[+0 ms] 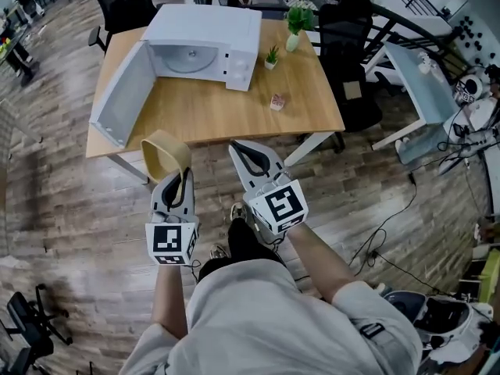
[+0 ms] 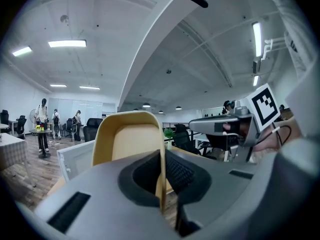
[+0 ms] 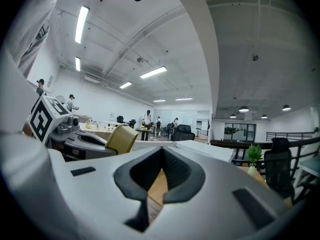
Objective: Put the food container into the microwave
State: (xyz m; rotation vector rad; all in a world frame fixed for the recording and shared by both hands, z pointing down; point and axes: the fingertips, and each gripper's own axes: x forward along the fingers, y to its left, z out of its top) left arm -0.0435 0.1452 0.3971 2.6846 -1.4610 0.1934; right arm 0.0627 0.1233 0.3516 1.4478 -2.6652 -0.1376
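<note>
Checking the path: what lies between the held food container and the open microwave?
Only bare tabletop lies between food container and microwave; the head view shows it.

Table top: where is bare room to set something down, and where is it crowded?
Bare wood lies in front of the microwave, between its open door and the small object, and at the right front corner of the table. The back right, by the tall potted plant and the small plant, is crowded.

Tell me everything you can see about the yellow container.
The container is a mustard-yellow tub with rounded corners, plastic by its look, lidless and empty. It is tipped on its side in the air before the table, short of the microwave. Only the left gripper touches it, jaws shut on one wall.
</note>
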